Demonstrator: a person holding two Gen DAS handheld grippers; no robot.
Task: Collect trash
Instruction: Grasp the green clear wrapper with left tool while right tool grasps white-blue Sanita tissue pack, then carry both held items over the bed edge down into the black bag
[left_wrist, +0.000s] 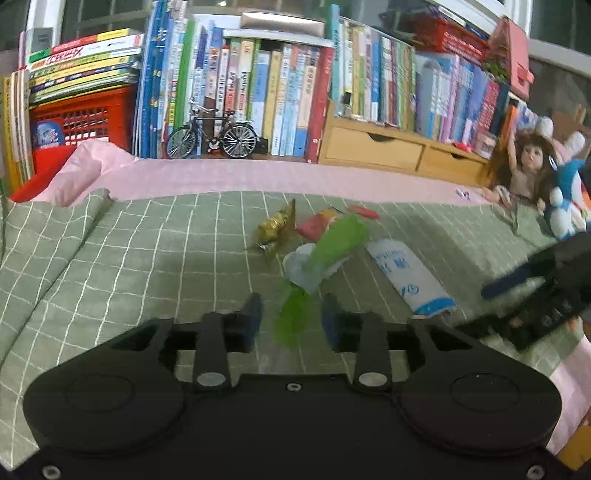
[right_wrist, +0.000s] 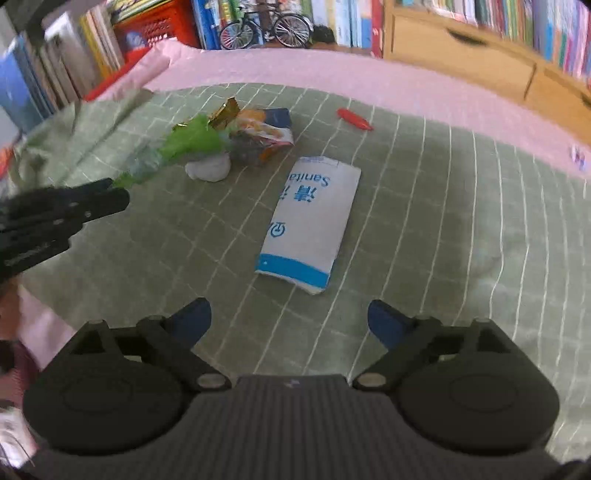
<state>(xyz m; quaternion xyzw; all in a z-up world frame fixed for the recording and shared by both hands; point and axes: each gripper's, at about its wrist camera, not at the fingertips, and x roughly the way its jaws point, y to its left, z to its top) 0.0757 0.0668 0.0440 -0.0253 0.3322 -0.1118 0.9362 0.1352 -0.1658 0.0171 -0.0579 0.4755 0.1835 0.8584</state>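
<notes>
Trash: a loose cluster on the green checked cloth (right_wrist: 424, 206).
- Green wrapper (left_wrist: 332, 240): blurred, stretched from the pile toward the left gripper (left_wrist: 291, 317); its near end lies between the two blue pads (left_wrist: 253, 314). The pads stand narrowly apart and do not press on it, as far as the blur allows.
- Gold wrapper (left_wrist: 275, 225): at the far left of the pile.
- Orange packet (right_wrist: 264, 138): crumpled, beside the gold wrapper.
- White wad (right_wrist: 208, 168): just in front of the orange packet, touching the green wrapper.
- White-and-blue pouch (right_wrist: 310, 223): flat on the cloth, apart from the pile, ahead of the right gripper (right_wrist: 290, 321).
- Red scrap (right_wrist: 354, 119): alone, near the cloth's far edge.

Right gripper: fingers spread wide, nothing between them.

Surroundings: pink sheet (left_wrist: 295, 173) beyond the cloth; books (left_wrist: 258, 92), model bicycle (left_wrist: 212, 134), wooden drawers (left_wrist: 388, 147), doll (left_wrist: 524, 166).
</notes>
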